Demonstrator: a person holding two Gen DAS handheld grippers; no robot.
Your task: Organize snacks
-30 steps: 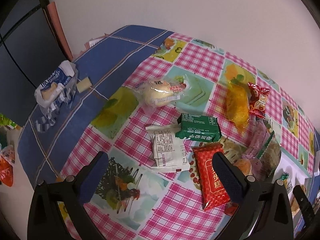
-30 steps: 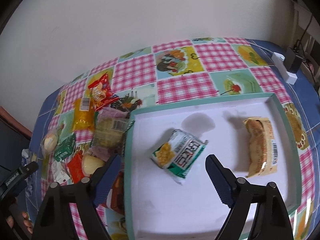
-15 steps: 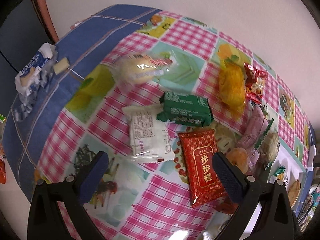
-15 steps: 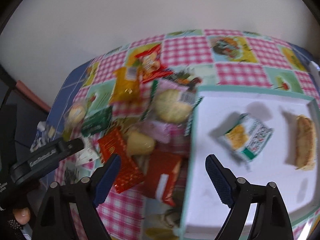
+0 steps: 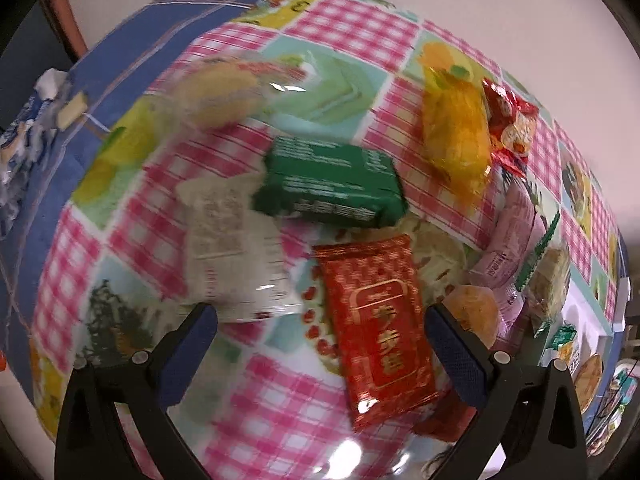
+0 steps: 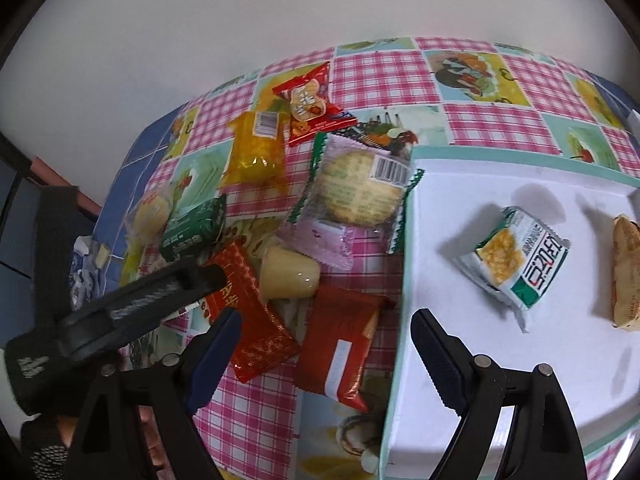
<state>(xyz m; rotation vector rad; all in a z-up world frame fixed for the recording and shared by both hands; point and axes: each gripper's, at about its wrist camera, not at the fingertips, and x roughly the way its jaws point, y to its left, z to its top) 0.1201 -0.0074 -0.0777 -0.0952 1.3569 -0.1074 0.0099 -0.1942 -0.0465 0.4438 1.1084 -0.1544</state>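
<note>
Currently: left gripper [image 5: 320,316] spread, empty, over red foil packet [image 5: 376,328] beside white tray [image 6: 460,184]; right gripper [image 6: 326,326] spread, empty, at tray's edge.

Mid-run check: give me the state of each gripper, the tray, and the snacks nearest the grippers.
Left gripper: open, empty, over the red gold-print packet.
Right gripper: open, empty, over the red packet with white stripe.
Tray: holds a corn snack packet and a bread pack.
Green packet: on the table, resting on the white packet.
Pudding cup: on its side.
</note>
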